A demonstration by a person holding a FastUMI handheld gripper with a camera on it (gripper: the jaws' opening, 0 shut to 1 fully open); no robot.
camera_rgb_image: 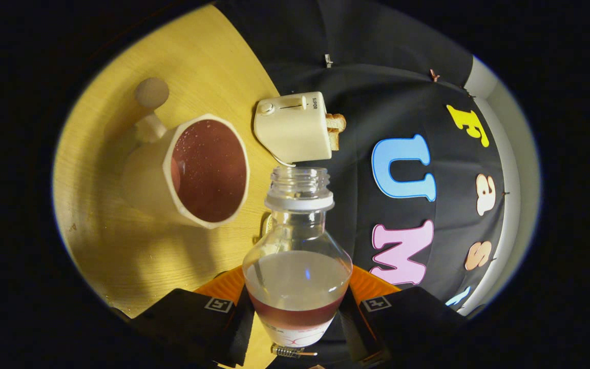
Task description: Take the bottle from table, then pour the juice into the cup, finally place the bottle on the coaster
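— Both fingers [233,318] of the gripper [295,320] pinch the bottle [297,256] between them, long axis running straight ahead, open mouth pointing away.

— And the cup [208,171]?

— Ahead and left of the mouth, already holding juice. I'd guess pouring is about done; I can't make out a coaster.

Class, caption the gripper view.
Claw shut on open bottle, cup holding juice beside a toaster.
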